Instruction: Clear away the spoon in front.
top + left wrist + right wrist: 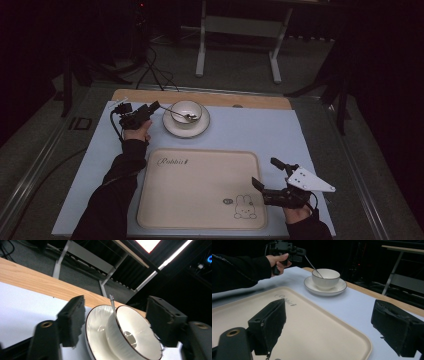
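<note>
Left gripper (156,107): one, held in the person's left hand (138,133) at the table's far left; its two jaws stand apart with nothing pinched, their tips at the handle end of the spoon, contact not clear.
Left jaws, own view: the spoon handle and the near rim of the bowl lie in the gap between the two black pads, neither pad pressing on them.
Spoon (181,115): one, metal; its head rests inside the bowl and its handle leans out over the rim toward 9 o'clock, up to the left gripper's tips.
Bowl (186,111): one, white with a dark rim, upright on the saucer, at 3 o'clock from the left gripper and just beside it.
Saucer (173,127): one, white with a dark rim, flat on the mat under the bowl.
Right gripper (266,173): one, in the person's right hand (297,213) at the table's near right; jaws released and wide, nothing between them, its tips over the tray's right edge.
Tray (200,185): one, cream, with a printed word at its far left and a rabbit drawing at its near right; it lies at 6 o'clock from the saucer, apart from it.
Mat (260,132): one, pale blue-white, under the tray and saucer.
Table (210,98): one, its wooden edge showing at 12 o'clock beyond the mat.
</note>
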Motion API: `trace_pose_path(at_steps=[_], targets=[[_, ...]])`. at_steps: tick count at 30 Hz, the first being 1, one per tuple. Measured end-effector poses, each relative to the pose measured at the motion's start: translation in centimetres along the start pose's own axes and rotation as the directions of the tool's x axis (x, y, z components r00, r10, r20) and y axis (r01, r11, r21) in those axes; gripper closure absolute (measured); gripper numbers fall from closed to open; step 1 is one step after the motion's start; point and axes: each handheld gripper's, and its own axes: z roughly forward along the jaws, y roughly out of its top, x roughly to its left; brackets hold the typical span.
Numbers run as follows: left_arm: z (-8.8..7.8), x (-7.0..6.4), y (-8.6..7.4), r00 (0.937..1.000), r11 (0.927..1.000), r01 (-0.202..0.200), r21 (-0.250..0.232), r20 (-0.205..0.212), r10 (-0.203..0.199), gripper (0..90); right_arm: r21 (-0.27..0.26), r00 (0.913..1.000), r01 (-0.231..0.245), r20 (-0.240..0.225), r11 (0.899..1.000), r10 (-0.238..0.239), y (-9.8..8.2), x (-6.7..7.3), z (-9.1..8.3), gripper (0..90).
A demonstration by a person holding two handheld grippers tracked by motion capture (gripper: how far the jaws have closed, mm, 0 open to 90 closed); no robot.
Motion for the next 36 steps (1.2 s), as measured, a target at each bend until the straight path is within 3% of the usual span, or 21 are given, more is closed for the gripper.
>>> trace_pose_path(at_steps=[12, 18, 25, 31, 36], targets=[[2.0, 0.0, -0.6, 0.9986, 0.9985, 0.053, 0.011, 0.001, -0.053, 55.1, -0.003, 1.0, -0.002, 0.0, 1.0, 0.002, 0.0, 0.0, -0.1, 12.5], [2.3, 0.1, -0.9, 0.9956, 0.9955, 0.094, -0.011, 0.0, -0.094, 68.1, -0.003, 1.0, -0.008, -0.001, 1.0, 0.008, 0.0, -0.1, -0.2, 12.6], [2.7, -0.1, -1.2, 0.9964, 0.9964, 0.085, -0.001, 0.005, -0.085, 81.5, -0.003, 1.0, -0.006, -0.003, 1.0, 0.006, 0.0, 0.0, -0.2, 12.6], [2.5, -0.3, -1.1, 0.9935, 0.9937, 0.11, -0.022, 0.032, -0.109, 88.2, -0.002, 1.0, -0.009, -0.002, 1.0, 0.009, 0.0, 0.0, -0.2, 12.6], [2.3, -0.7, -0.7, 0.9972, 0.9974, 0.07, -0.02, 0.029, -0.069, 89.1, -0.001, 0.9999, -0.012, -0.002, 1.0, 0.012, 0.0, 0.0, -0.3, 12.6]])
